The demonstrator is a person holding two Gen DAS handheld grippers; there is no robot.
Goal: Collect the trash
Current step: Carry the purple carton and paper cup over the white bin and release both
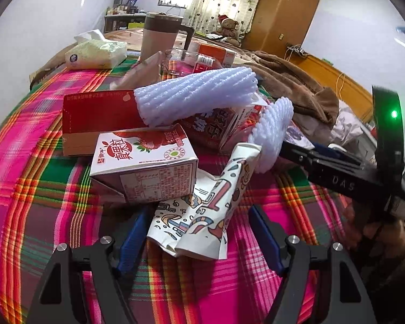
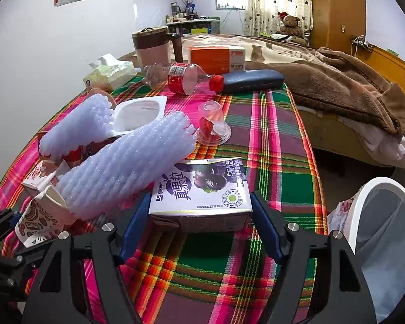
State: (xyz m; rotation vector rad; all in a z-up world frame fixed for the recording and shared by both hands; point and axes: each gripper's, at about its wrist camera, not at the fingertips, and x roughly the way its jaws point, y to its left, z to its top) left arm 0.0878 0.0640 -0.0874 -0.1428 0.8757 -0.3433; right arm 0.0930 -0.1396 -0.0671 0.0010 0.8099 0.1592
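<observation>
In the left wrist view my left gripper point(image 1: 199, 232) is open, its blue fingers either side of a flattened patterned paper cup point(image 1: 202, 216) on the plaid cloth. A red-and-white milk carton point(image 1: 145, 167), a red box point(image 1: 94, 118) and two white foam nets point(image 1: 197, 94) lie behind it. In the right wrist view my right gripper point(image 2: 199, 216) is open around a purple milk carton point(image 2: 202, 189), its fingers close beside the carton's sides. A foam net point(image 2: 127, 167), a crushed bottle point(image 2: 181, 78) and a plastic cup point(image 2: 213, 124) lie beyond.
A white bin with a liner point(image 2: 386, 224) stands right of the table. A tumbler point(image 2: 154, 46), tissue pack point(image 2: 110, 73), orange box point(image 2: 216, 56) and dark case point(image 2: 253, 79) sit at the far end. A bed with a brown blanket point(image 2: 337, 81) is to the right.
</observation>
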